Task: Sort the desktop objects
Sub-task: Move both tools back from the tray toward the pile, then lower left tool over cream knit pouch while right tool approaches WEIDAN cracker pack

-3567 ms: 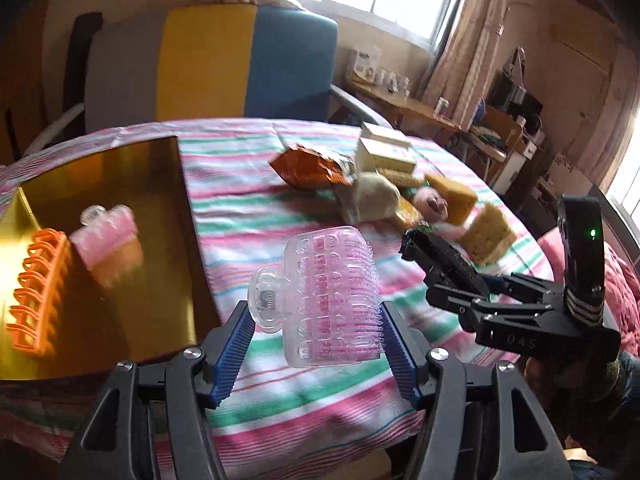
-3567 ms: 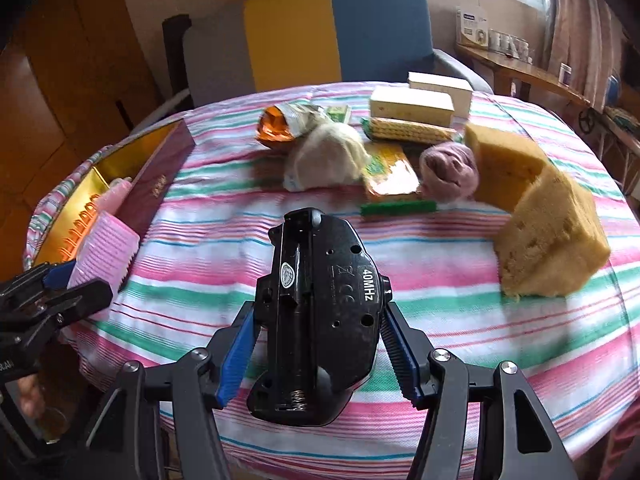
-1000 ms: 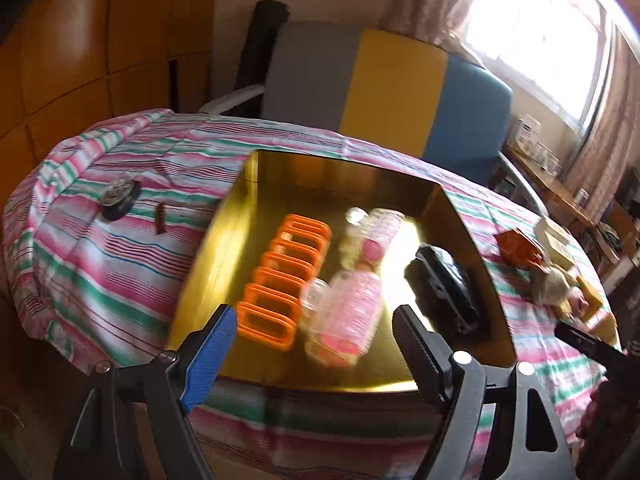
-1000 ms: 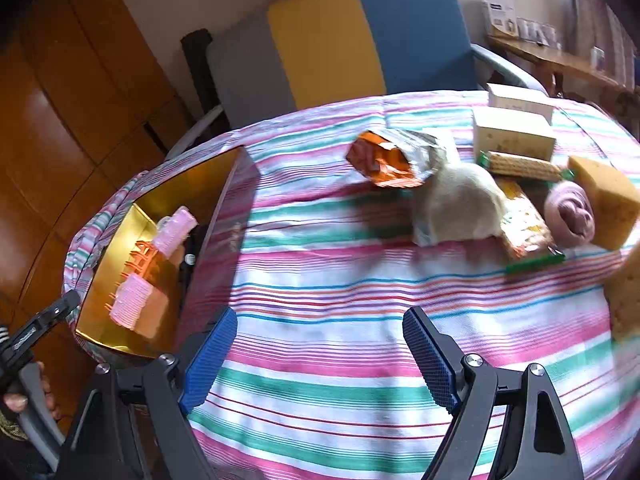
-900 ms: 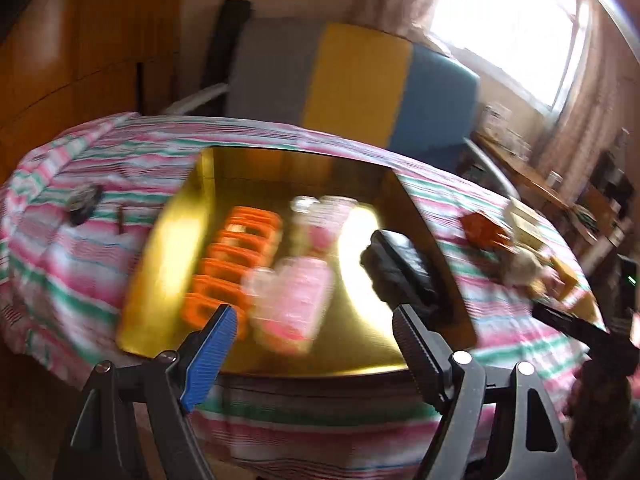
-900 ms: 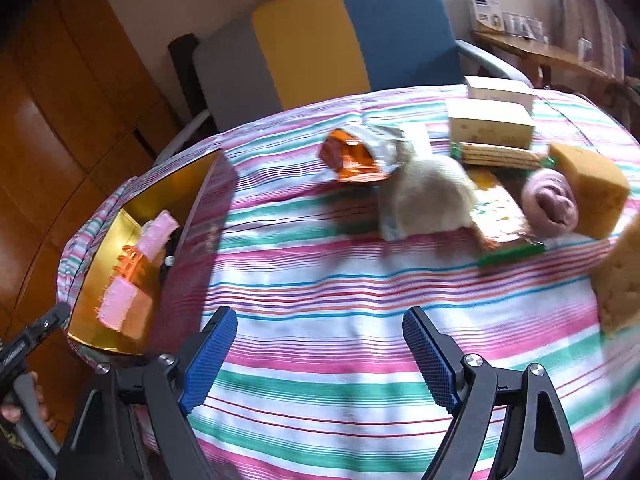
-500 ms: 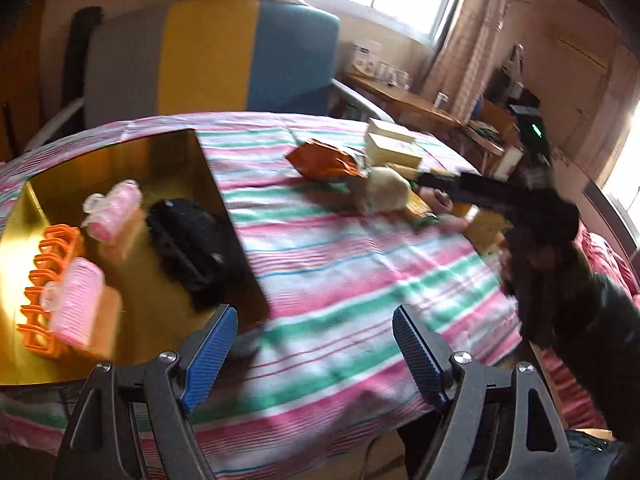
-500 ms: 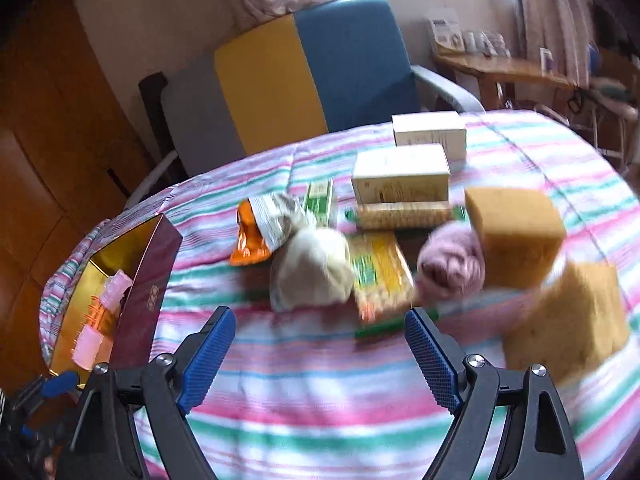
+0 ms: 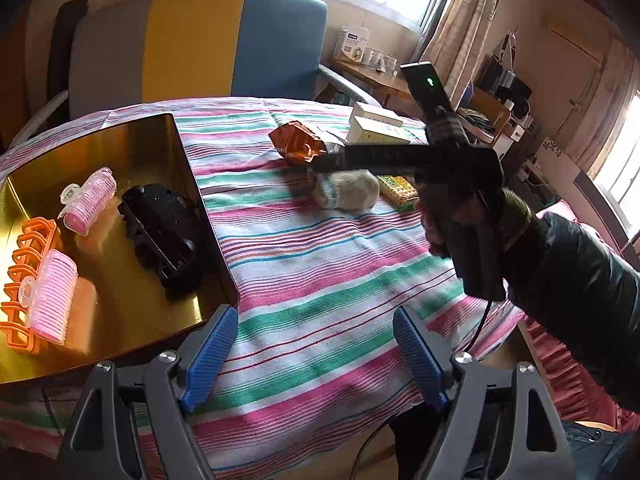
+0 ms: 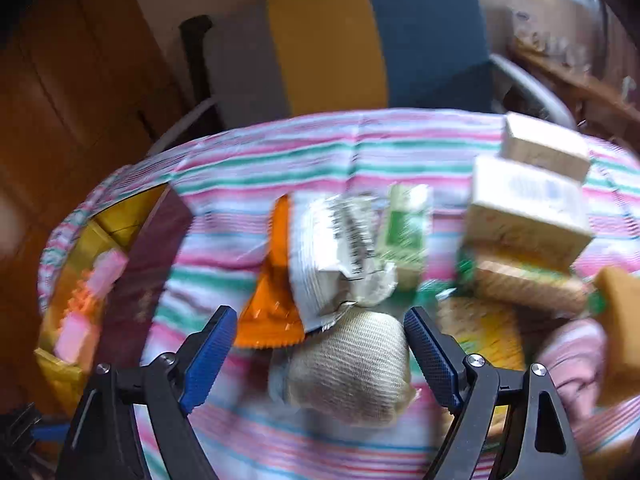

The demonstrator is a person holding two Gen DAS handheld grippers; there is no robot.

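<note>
spread wide with nothing gripped, the right gripper [image 10: 316,344] is held over a beige rolled sock [image 10: 352,372], with an orange snack packet [image 10: 268,312] at ten o'clock. the left gripper [image 9: 314,346] is likewise held wide and empty above the striped tablecloth [image 9: 320,264]; the gold tray [image 9: 132,304], holding pink rollers [image 9: 86,198], is seen at nine o'clock.

Gripper [image 10: 316,346]: jaws wide, nothing pressed between pads.
Sock ball [image 10: 352,372]: beige, low between the jaws, blurred.
Snack bag [image 10: 304,264]: orange and silver, just behind sock ball.
Boxes [image 10: 524,208]: 2, upper right.
Tray [image 10: 72,368]: gold, far left, pink rollers [image 10: 104,272] inside.
</note>
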